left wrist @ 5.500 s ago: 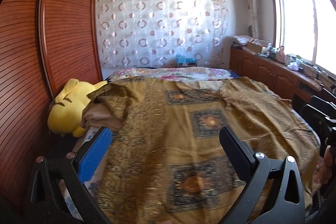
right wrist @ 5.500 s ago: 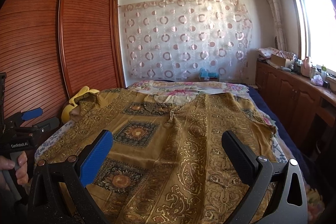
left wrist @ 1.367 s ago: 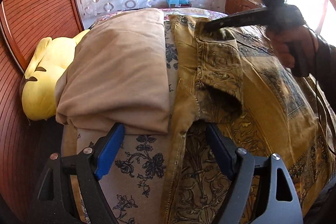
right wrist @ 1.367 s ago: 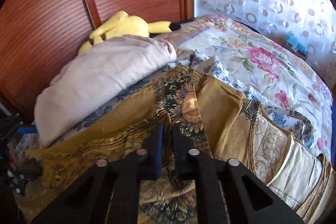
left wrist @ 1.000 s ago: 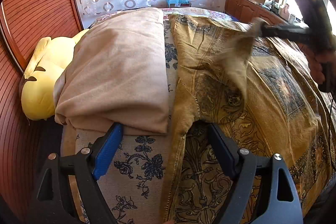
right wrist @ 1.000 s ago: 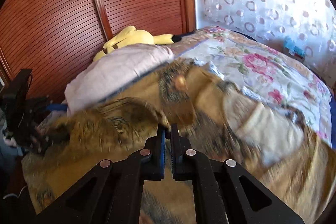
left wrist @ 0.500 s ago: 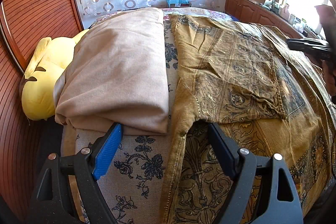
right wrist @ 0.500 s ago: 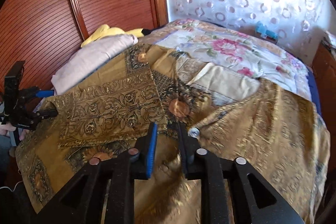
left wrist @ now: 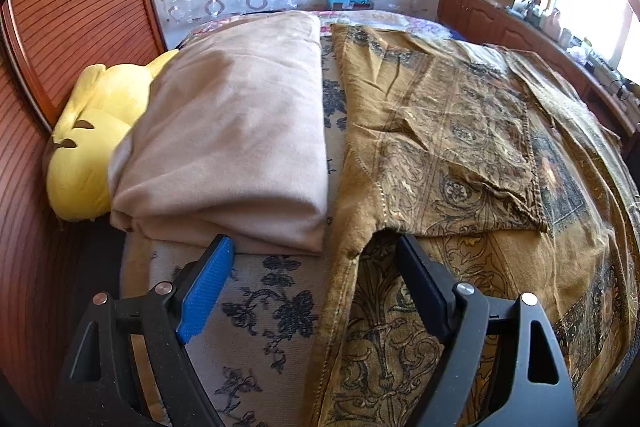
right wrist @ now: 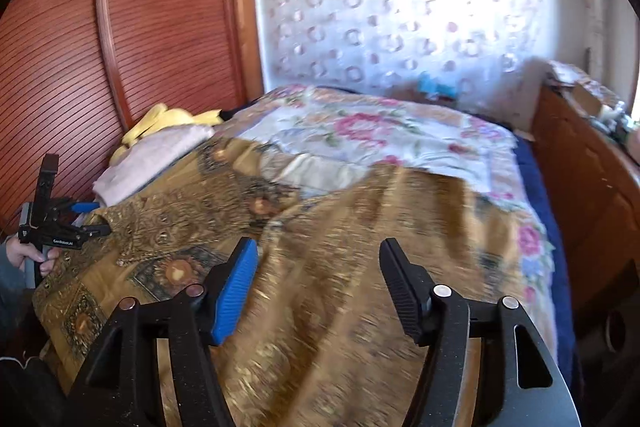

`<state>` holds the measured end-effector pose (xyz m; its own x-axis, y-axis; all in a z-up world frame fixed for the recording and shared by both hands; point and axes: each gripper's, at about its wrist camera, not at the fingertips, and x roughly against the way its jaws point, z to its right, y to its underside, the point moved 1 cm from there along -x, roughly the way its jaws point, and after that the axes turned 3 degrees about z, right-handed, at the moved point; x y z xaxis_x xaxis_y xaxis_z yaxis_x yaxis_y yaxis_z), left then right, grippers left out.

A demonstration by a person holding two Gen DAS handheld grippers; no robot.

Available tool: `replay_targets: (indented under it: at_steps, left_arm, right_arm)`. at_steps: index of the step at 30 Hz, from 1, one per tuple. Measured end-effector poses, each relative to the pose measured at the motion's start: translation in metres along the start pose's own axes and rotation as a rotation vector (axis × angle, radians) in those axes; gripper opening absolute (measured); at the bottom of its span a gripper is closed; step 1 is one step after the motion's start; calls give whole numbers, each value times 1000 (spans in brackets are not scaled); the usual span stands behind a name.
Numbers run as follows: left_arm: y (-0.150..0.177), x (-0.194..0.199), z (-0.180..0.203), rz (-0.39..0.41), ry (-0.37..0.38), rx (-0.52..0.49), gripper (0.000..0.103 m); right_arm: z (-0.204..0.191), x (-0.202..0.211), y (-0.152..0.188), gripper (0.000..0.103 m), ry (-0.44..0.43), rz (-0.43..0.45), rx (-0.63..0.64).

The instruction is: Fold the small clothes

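A large golden-brown patterned garment (left wrist: pixel 460 155) lies spread over the bed, with one sleeve folded inward across its body (left wrist: pixel 480 131). It also shows in the right wrist view (right wrist: pixel 320 267). My left gripper (left wrist: pixel 312 251) is open and empty, hovering over the garment's left edge near the armpit notch. My right gripper (right wrist: pixel 316 251) is open and empty above the garment's middle. The left gripper also shows in the right wrist view (right wrist: pixel 86 223), at the far left, held by a hand.
A folded beige blanket (left wrist: pixel 240 139) and a yellow plush toy (left wrist: pixel 92 139) lie left of the garment. A floral bedspread (right wrist: pixel 380 139) covers the far end of the bed. A wooden wardrobe (right wrist: pixel 120 27) stands on the left, a wooden cabinet (right wrist: pixel 592 167) on the right.
My right gripper carried the sleeve across the garment, let it go, opened wide and pulled back. My left gripper stayed in place, open.
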<state>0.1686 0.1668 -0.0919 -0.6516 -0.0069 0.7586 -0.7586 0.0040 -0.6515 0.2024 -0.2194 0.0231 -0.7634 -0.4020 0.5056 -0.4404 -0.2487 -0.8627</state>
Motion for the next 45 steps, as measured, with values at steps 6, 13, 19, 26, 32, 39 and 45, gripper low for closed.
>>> replay_targets:
  at_steps: [6, 13, 19, 26, 32, 39, 45]
  left_arm:
    - [-19, 33, 17, 93, -1, -27, 84]
    - [-51, 47, 71, 176, 79, -77, 84]
    - [-75, 25, 134, 167, 179, -150, 84]
    - [-91, -10, 202, 96, 246, -255, 84]
    - [-88, -37, 232, 25, 258, -300, 84]
    - [-81, -56, 239, -26, 243, -310, 84]
    - [-77, -56, 240, 14, 259, -306, 86]
  right_arm:
    - [25, 46, 18, 71, 87, 25, -59]
    - [42, 66, 46, 72, 170, 15, -134]
    - [56, 70, 56, 73, 216, -14, -191]
    - [83, 56, 69, 72, 231, -93, -296]
    - [98, 25, 77, 72, 181, -153, -397]
    - [118, 5, 66, 72, 112, -166, -425]
    - [137, 10, 73, 41, 27, -152, -406]
